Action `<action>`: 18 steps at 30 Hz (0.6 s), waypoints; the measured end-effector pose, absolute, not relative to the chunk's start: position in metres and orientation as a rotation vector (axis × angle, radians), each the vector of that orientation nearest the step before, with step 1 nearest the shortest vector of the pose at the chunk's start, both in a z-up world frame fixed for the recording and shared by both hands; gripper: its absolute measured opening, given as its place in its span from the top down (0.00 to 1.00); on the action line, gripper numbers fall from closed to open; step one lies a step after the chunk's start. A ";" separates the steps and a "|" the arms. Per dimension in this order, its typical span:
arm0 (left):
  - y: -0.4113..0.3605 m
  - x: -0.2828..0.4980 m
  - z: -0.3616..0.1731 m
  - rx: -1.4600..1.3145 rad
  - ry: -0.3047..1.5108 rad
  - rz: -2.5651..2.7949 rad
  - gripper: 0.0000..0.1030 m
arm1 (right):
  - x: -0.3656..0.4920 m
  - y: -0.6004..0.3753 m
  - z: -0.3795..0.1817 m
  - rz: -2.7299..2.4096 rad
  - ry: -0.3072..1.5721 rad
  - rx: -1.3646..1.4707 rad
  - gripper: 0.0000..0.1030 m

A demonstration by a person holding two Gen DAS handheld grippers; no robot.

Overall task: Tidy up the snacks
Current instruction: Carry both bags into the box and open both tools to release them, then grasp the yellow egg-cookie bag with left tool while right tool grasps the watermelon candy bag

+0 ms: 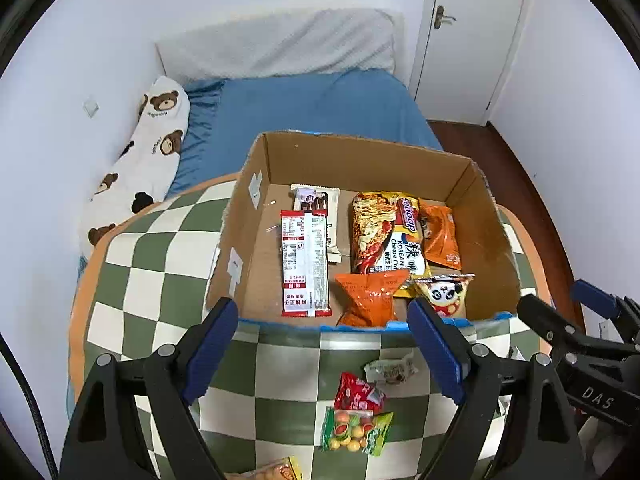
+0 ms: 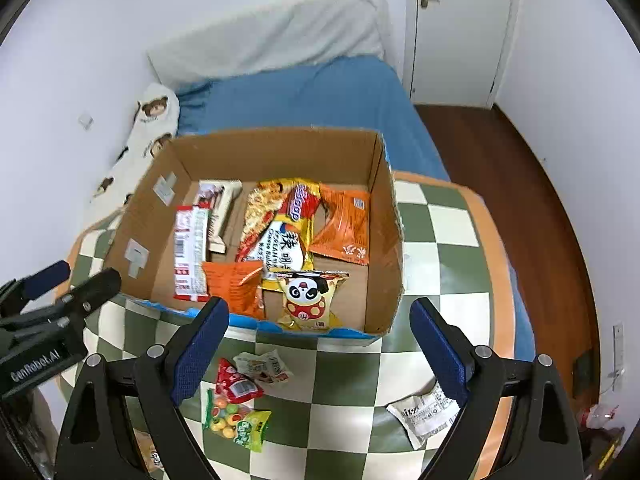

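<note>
Both claws, the left gripper (image 1: 322, 344) and the right gripper (image 2: 320, 344), hang with jaws apart and empty above the green-and-white checked cushion (image 1: 160, 280). Ahead of their blue pads sits the open brown cardboard box (image 1: 360, 160), already holding several packets. Loose snacks lie below and between the fingers: a clear bag of coloured candies (image 2: 236, 422), a red sachet (image 2: 236, 386), and a white wrapper (image 2: 424, 412) beneath the right claw. Judged step: choosing the next packet; next, descend and close on one.

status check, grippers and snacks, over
Left gripper and right gripper open, empty. Cardboard box part filled. Gummy bag and white packet loose on checkered cloth. Nothing blocking.
</note>
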State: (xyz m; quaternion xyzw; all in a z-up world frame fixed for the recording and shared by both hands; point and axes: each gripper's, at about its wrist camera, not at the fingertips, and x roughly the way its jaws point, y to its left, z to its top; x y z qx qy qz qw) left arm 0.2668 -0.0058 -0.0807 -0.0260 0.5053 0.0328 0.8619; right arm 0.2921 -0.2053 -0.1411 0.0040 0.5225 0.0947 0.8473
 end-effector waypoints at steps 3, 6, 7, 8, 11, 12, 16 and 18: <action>-0.008 0.250 -0.069 -0.054 1.033 0.061 0.16 | 0.277 -0.206 -0.126 0.208 1.074 0.028 0.09; -0.007 0.234 -0.061 -0.057 1.011 0.060 0.16 | 0.261 -0.206 -0.116 0.222 1.062 0.065 0.09; -0.007 0.230 -0.060 -0.057 1.008 0.061 0.16 | 0.256 -0.207 -0.115 0.226 1.063 0.076 0.09; -0.005 0.224 -0.059 -0.054 1.007 0.064 0.16 | 0.251 -0.207 -0.114 0.231 1.068 0.092 0.09; 0.006 0.206 -0.067 -0.058 1.029 0.090 0.16 | 0.234 -0.205 -0.124 0.253 1.114 0.135 0.09; 0.012 0.199 -0.073 -0.069 1.048 0.102 0.16 | 0.227 -0.203 -0.133 0.264 1.147 0.152 0.09; 0.048 0.169 -0.110 -0.102 1.147 0.188 0.16 | 0.201 -0.186 -0.184 0.335 1.306 0.227 0.09; 0.070 0.152 -0.135 -0.118 1.211 0.244 0.16 | 0.183 -0.170 -0.217 0.383 1.399 0.260 0.09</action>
